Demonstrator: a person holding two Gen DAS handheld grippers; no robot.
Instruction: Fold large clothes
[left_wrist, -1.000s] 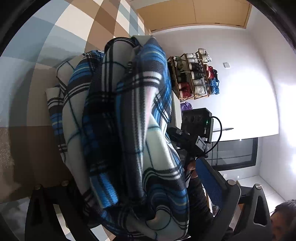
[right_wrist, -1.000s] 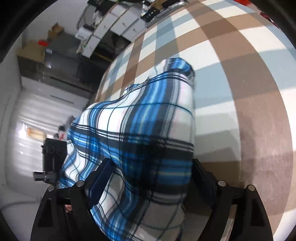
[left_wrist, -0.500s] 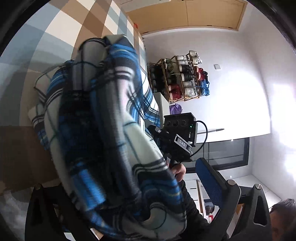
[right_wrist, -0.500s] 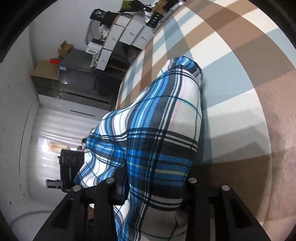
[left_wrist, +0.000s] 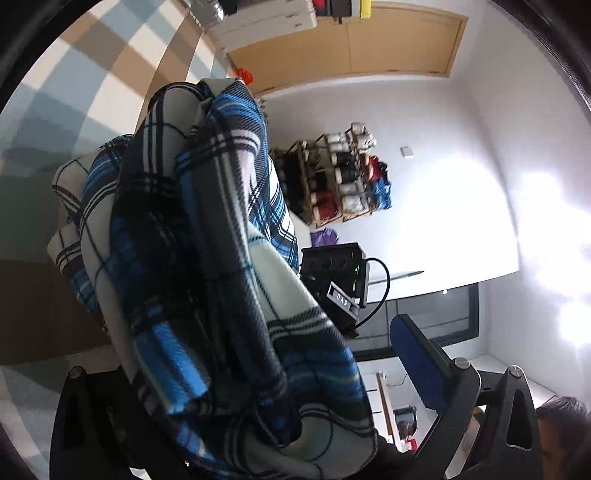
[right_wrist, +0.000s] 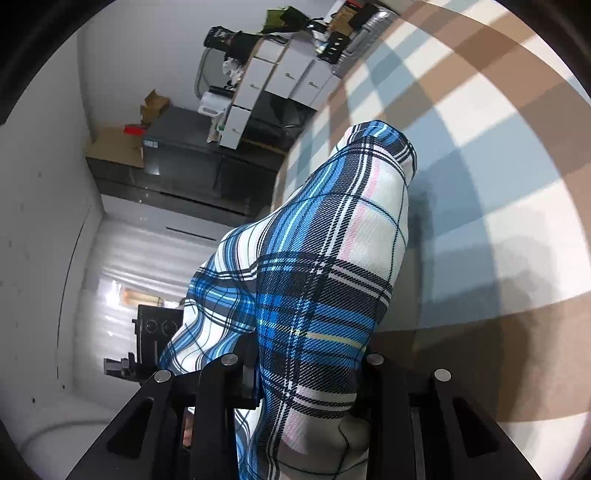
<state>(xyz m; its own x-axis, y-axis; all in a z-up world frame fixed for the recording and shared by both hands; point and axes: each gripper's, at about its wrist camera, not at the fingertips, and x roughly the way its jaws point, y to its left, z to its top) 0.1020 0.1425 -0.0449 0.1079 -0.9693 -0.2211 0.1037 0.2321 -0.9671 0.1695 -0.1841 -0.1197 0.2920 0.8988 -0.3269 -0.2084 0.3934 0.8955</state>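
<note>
One plaid cloth (right_wrist: 325, 280), blue, white and black, is the thing to fold. It is bunched up and lifted, and only its far end touches the checked surface (right_wrist: 498, 129).

Closest of all, the right hand-held gripper (right_wrist: 303, 356) has the near end of the plaid cloth between its two black fingers (right_wrist: 373, 373). The jaws are closing, and both sides press on the cloth.

The left hand-held gripper (left_wrist: 240, 350) is under the same plaid cloth. Its two fingers stand wide apart. The cloth lies in a thick heap between them and covers the one on the surface's side. The blue pad (left_wrist: 417, 362) on the other finger is beside the cloth and does not touch it, so this gripper is open.

At the corner, off to the side of the plaid cloth, a bit of a person's dark hair (left_wrist: 561, 424) shows.

Past the plaid cloth the checked surface has brown, pale blue and white squares.

Far behind the plaid cloth, the left view shows one wooden rack (left_wrist: 332, 177) against a white wall. In the right view, far behind the cloth, there are four white boxes (right_wrist: 291, 74), one dark cabinet (right_wrist: 184, 155) and two brown cardboard boxes (right_wrist: 114, 147).
</note>
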